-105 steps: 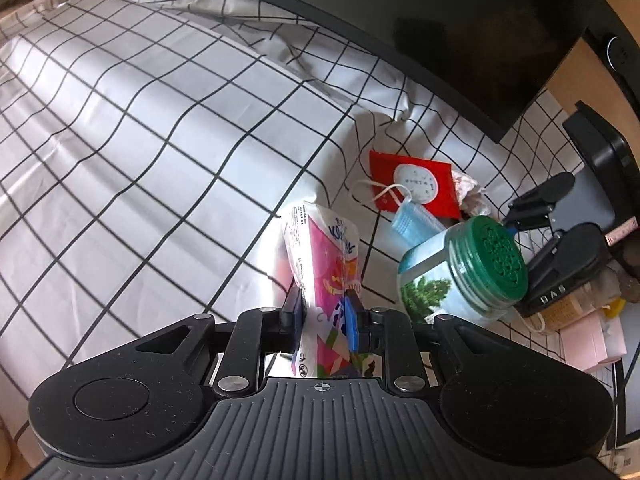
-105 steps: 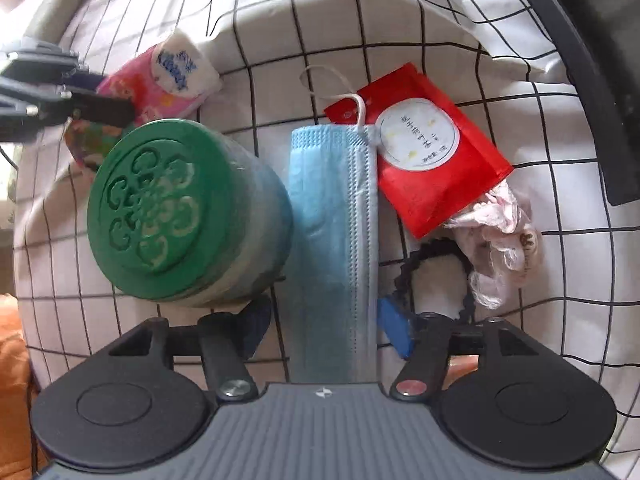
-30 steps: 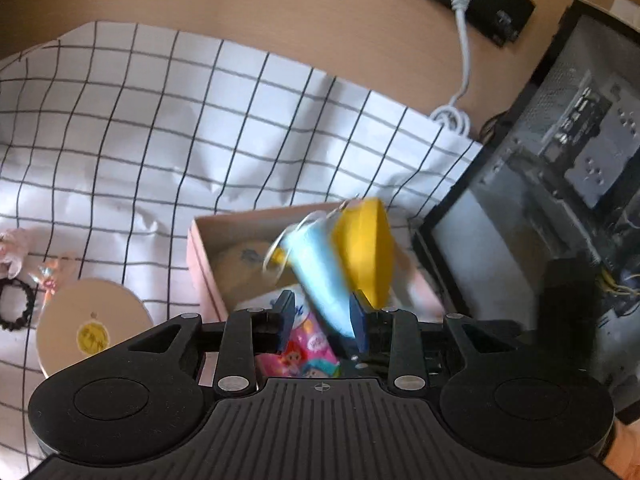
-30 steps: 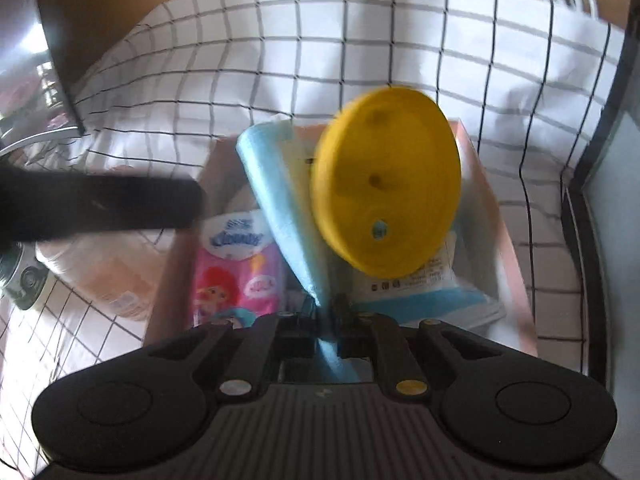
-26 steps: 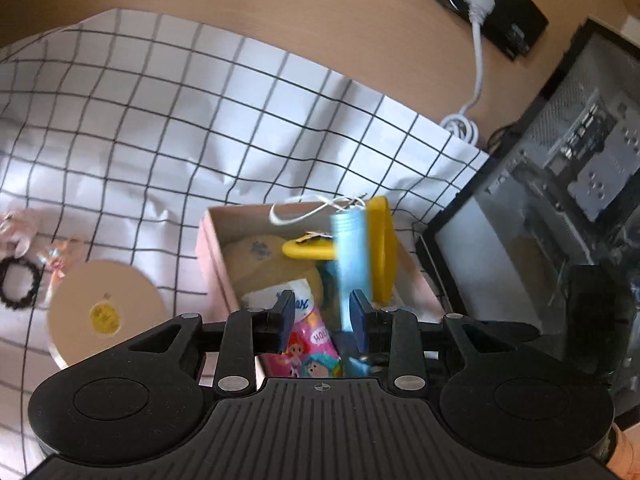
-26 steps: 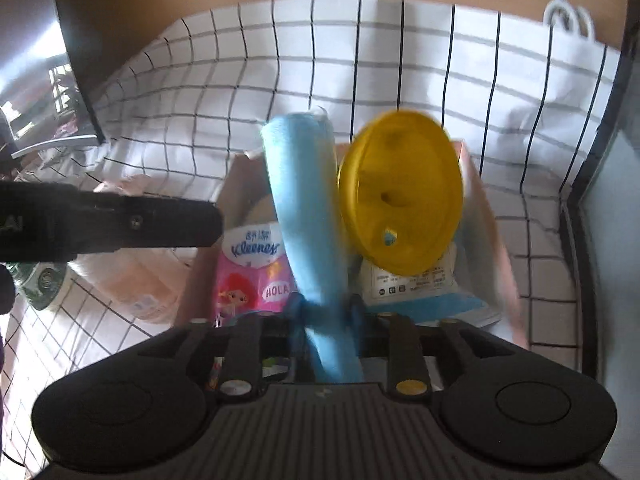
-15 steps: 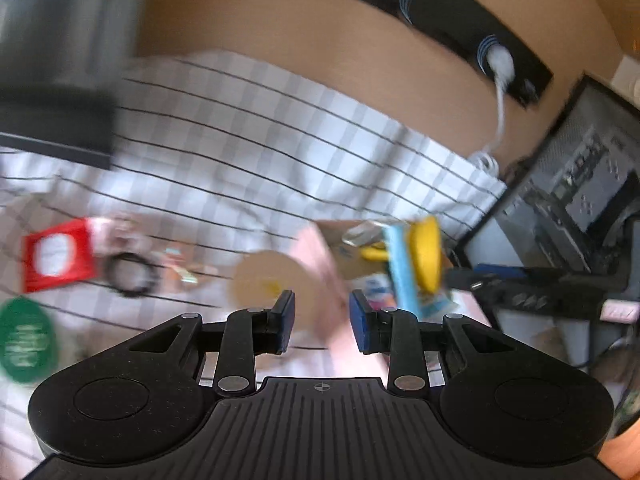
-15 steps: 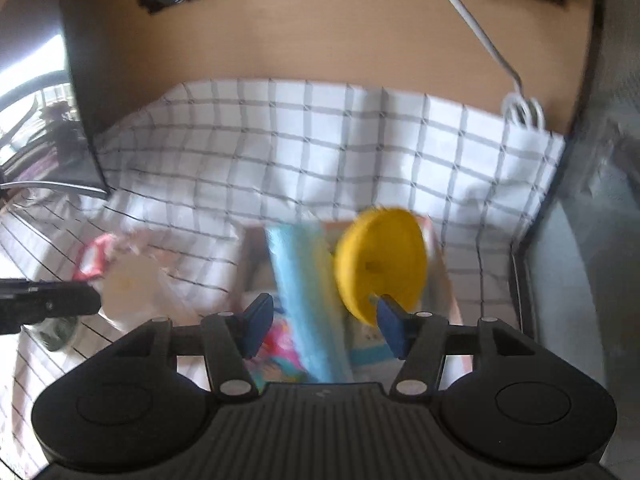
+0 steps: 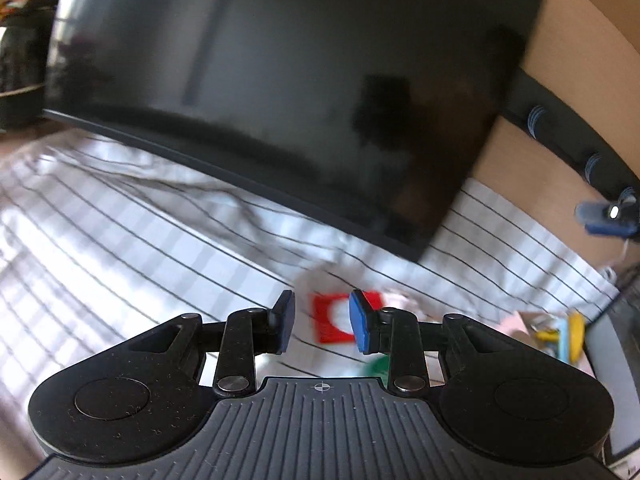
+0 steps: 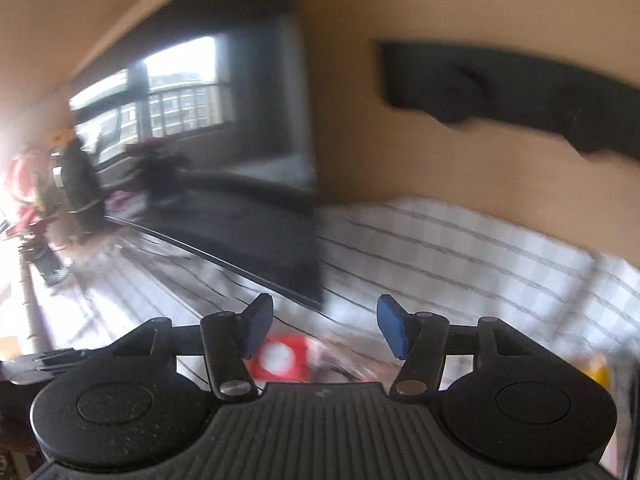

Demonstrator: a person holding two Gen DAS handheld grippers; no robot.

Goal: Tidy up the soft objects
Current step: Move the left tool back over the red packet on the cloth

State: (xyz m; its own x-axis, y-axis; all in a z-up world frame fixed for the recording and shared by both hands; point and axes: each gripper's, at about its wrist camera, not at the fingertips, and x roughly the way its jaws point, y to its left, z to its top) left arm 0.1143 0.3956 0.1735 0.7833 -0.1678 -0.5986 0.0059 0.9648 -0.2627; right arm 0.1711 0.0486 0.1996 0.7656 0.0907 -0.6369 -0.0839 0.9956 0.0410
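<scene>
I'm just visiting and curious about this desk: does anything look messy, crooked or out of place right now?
The checked cloth is rumpled into folds under the monitor. A red packet lies loose on it beyond the open left gripper. At the far right, a yellow disc stands on edge in the pink box. The pictures are too blurred to show more.

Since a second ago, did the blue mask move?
Yes. It hung in the right gripper over the pink box; now those jaws are open and empty, and the blue mask stands inside the box beside the yellow lid.
</scene>
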